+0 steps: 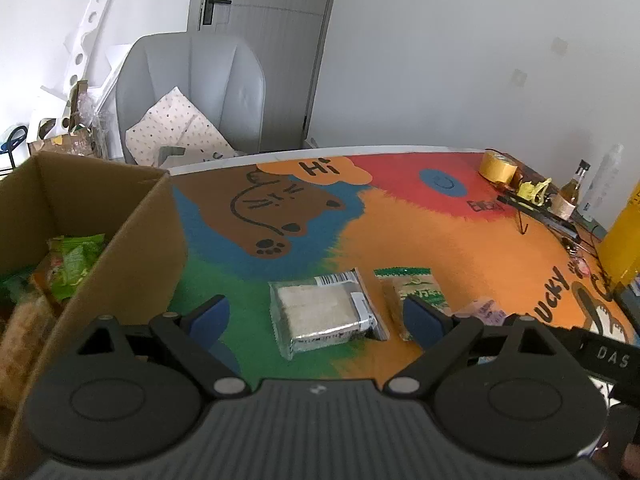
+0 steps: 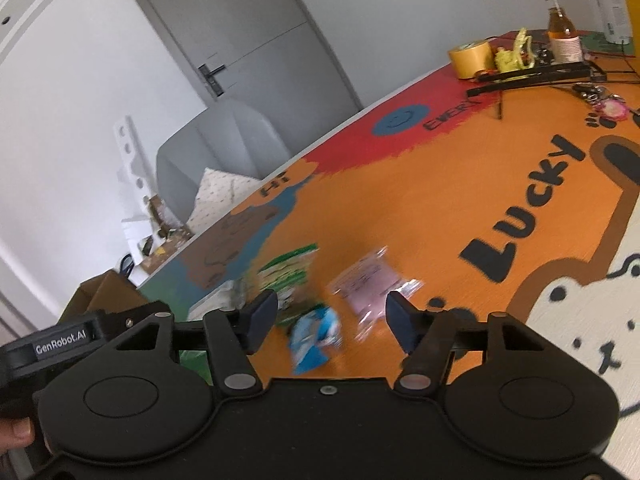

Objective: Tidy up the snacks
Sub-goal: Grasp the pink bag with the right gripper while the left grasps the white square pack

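Note:
A clear packet of pale crackers point(image 1: 324, 308) lies on the colourful mat point(image 1: 440, 240), and my left gripper point(image 1: 316, 316) stands open over it with a blue pad on either side, not touching it. A green-and-white packet point(image 1: 416, 288) and a pink packet point(image 1: 484, 308) lie to its right. The cardboard box point(image 1: 120, 240) at the left holds green snack bags point(image 1: 76, 256). In the right wrist view, a blurred blue packet point(image 2: 316, 340) lies between the fingers of my right gripper point(image 2: 330, 316), which is open and not pressing on it. The pink packet point(image 2: 372, 284) and green packet point(image 2: 288, 268) lie just beyond.
At the mat's far right stand a yellow tape roll point(image 1: 496, 166), a small bottle point(image 1: 576, 184), a black folding stand point(image 1: 532, 212) and a tall yellow container point(image 1: 624, 236). A grey chair point(image 1: 192, 92) with a dotted cushion stands behind the table. A keyring point(image 2: 608, 106) lies near the stand.

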